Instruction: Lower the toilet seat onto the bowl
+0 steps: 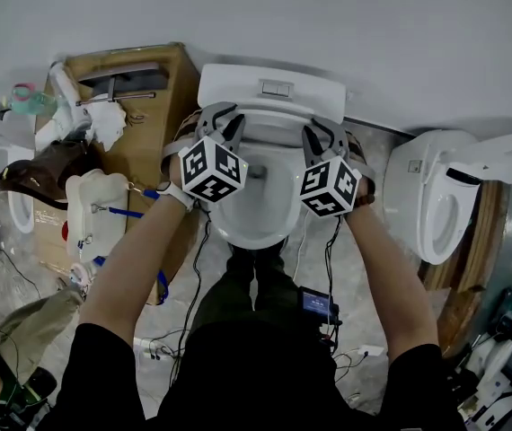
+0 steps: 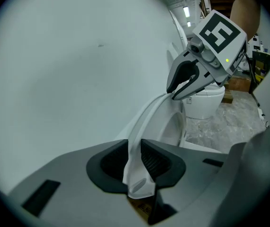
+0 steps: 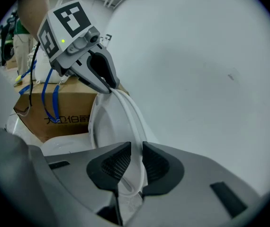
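Observation:
A white toilet stands against the wall, its bowl (image 1: 258, 214) open below the tank (image 1: 272, 88). The toilet seat (image 1: 274, 135) stands upright against the tank. My left gripper (image 1: 223, 126) grips the seat's left rim, and in the left gripper view the white rim (image 2: 147, 119) fills the gap between the pads of that gripper (image 2: 135, 157). My right gripper (image 1: 326, 137) holds the opposite rim. In the right gripper view the thin rim (image 3: 128, 110) sits squeezed between its pads (image 3: 136, 162). Each gripper also shows in the other's view, the right gripper (image 2: 173, 91) and the left gripper (image 3: 110, 86), both clamped on the seat's edge.
A cardboard box (image 1: 153, 142) stands close on the toilet's left, with white fixtures and blue cables beside it. A second toilet (image 1: 436, 196) stands to the right. Cables trail on the floor near my feet. Another person's leg (image 1: 4, 339) shows at the bottom left.

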